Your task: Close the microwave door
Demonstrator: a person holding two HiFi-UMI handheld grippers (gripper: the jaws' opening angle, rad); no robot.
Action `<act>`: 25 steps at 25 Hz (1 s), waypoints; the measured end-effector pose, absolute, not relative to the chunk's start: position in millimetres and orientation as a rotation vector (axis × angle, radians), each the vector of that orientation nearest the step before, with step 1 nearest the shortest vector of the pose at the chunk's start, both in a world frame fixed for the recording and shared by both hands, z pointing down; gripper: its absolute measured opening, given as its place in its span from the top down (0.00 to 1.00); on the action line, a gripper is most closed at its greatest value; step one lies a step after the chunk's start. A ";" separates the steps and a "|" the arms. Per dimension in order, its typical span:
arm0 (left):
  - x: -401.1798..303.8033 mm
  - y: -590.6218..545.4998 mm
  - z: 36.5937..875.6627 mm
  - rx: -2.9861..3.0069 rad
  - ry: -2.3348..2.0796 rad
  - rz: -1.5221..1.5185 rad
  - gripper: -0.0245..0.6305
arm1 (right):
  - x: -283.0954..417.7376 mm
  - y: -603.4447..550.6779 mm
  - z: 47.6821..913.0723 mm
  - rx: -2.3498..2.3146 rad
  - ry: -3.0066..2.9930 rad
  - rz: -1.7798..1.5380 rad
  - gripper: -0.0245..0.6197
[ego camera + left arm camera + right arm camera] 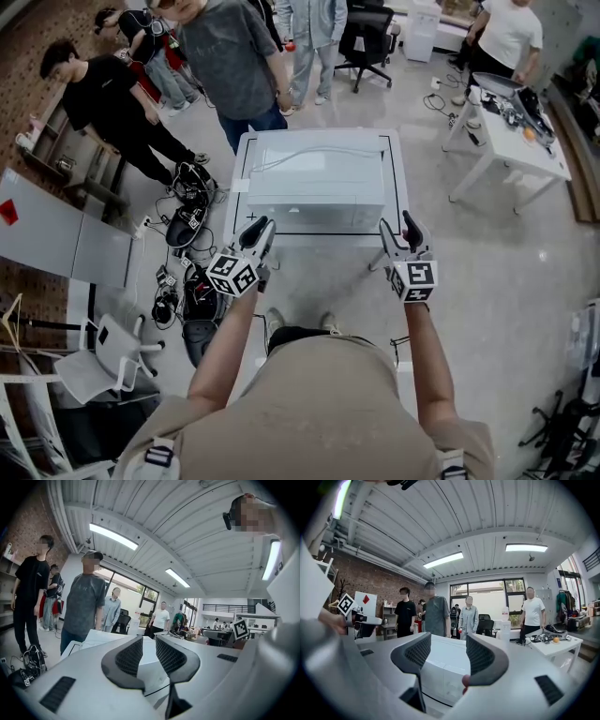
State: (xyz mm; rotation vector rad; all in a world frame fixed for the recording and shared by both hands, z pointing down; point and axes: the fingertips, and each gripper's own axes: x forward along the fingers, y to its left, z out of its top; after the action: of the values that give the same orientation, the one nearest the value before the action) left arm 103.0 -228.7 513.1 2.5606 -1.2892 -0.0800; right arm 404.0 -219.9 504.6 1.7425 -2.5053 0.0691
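Observation:
The white microwave (319, 173) stands on a white table (399, 187) right in front of me, seen from above. Its front face looks flush, with no door swung out in the head view. My left gripper (259, 232) hovers by the microwave's near left corner, jaws a narrow gap apart and holding nothing (149, 653). By the near right corner, my right gripper (397, 228) is open wider and also empty (448, 656). The microwave's front (440, 672) shows between the right jaws, and its top (105, 637) lies beyond the left jaws.
Several people (230, 56) stand behind the table. Bags and cables (187, 239) lie on the floor to the left. A white desk (511, 141) with clutter stands at the right, an office chair (370, 37) at the back, and a white chair (103, 361) at lower left.

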 end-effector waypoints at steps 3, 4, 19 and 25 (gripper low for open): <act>105.6 -228.9 516.9 2.558 -1.282 -0.072 0.85 | 410.0 -217.8 508.8 1.754 -2.501 0.088 0.59; 105.8 -229.2 518.4 2.557 -1.282 -0.069 0.85 | 411.8 -217.7 510.8 1.759 -2.500 0.095 0.59; 92.7 -236.4 531.1 2.531 -1.304 -0.025 0.85 | 403.1 -229.7 522.2 1.740 -2.479 0.085 0.60; 86.2 -238.4 533.9 2.526 -1.310 -0.025 0.85 | 396.8 -234.0 530.2 1.732 -2.453 0.046 0.61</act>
State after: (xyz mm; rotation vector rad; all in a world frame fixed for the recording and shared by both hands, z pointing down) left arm 86.2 -238.4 533.9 2.5263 -1.3095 -0.0248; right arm 396.8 -234.0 530.2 1.7323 -2.4535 0.0462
